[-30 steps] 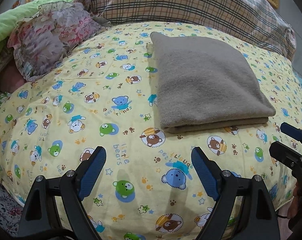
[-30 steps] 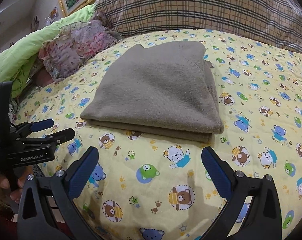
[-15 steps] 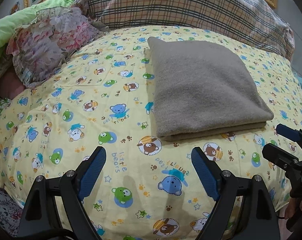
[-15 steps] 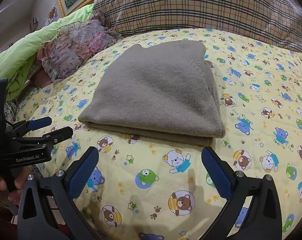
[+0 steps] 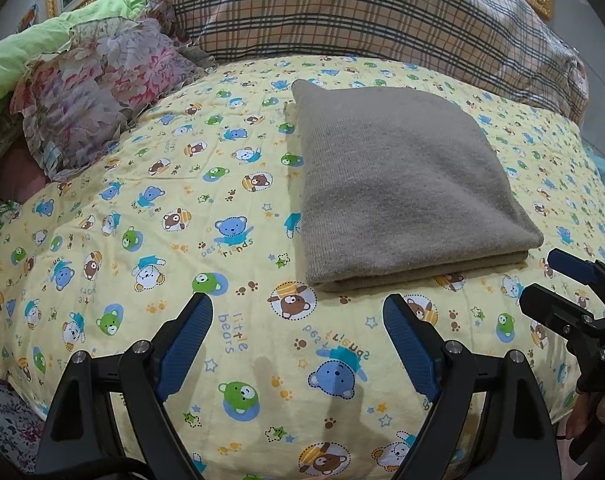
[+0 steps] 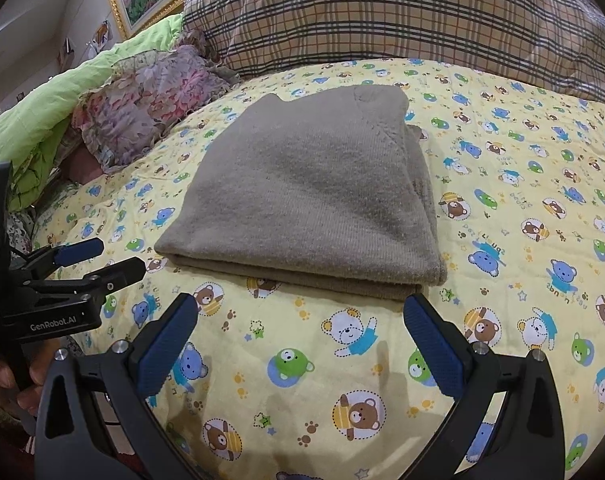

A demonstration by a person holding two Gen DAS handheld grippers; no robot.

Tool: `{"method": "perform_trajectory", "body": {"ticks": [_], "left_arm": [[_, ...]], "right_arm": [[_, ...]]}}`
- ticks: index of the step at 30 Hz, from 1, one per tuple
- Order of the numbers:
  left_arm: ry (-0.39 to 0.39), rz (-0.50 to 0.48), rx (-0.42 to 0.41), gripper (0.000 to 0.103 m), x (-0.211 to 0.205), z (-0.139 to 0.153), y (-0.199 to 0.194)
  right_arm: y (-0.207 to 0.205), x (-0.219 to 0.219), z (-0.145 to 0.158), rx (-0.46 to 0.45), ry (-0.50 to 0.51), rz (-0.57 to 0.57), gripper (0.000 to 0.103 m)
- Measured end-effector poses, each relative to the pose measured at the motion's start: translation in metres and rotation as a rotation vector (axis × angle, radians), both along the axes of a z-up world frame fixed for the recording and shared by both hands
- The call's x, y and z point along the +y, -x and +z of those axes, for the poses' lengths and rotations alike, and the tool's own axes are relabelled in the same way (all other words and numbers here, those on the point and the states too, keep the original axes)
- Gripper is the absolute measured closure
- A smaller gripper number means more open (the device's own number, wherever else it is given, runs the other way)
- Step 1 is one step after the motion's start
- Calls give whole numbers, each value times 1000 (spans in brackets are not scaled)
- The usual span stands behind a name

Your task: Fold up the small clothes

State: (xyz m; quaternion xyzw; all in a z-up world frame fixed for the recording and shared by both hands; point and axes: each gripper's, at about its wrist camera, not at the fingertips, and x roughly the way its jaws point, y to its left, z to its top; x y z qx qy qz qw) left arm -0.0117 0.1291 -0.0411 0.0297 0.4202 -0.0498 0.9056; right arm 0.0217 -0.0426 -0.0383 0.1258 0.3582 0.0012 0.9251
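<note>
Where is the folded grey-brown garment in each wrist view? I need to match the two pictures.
Left wrist: folded garment lies right of centre, beyond the open left gripper.
Right wrist: garment lies at centre, just beyond the open right gripper.
Shared landmark: the plaid pillow behind it.

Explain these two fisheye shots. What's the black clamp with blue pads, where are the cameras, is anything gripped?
There is no robot arm: a person carries a handheld two-finger gripper in each hand, with a fisheye camera on each looking forward along its fingers. One shot is from the left gripper, the other from the right gripper; each also catches the other gripper at its edge. Both hang over a bed with a yellow bear-print cover. On it lies a grey-brown knit garment, already folded into a neat rectangle. Behind it are a plaid pillow and a floral pillow. Both sets of jaws stand wide open and grip nothing.
</note>
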Motion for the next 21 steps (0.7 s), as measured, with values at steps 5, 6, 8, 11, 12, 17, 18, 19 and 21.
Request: {"method": "perform_trajectory", "body": {"ticks": [5, 6, 8, 11, 12, 17, 18, 19, 21], "left_arm": [[2, -1, 1, 15, 0, 1, -1], [2, -2, 1, 15, 0, 1, -2], [4, -5, 3, 15, 0, 1, -3], [6, -4, 7, 15, -1, 1, -4], [5, -6, 6, 15, -1, 1, -4], [4, -9, 4, 15, -3, 3, -6], [3, -9, 3, 15, -3, 4, -5], [4, -10, 3, 15, -3, 4, -5], [5, -11, 4, 15, -3, 4, -6]], "right_arm": [[-1, 0, 1, -2, -1, -2, 1], [-1, 0, 1, -2, 1, -2, 1], [-1, 0, 0, -2, -1, 0, 1], [-1, 0, 1, -2, -1, -1, 1], [-1, 0, 0, -2, 0, -2, 1], [-3, -1, 3, -6, -3, 1, 1], [-3, -1, 4, -8, -5, 1, 1], [-3, -1, 5, -9, -5, 1, 1], [-4, 0, 6, -10, -3, 0, 1]]}}
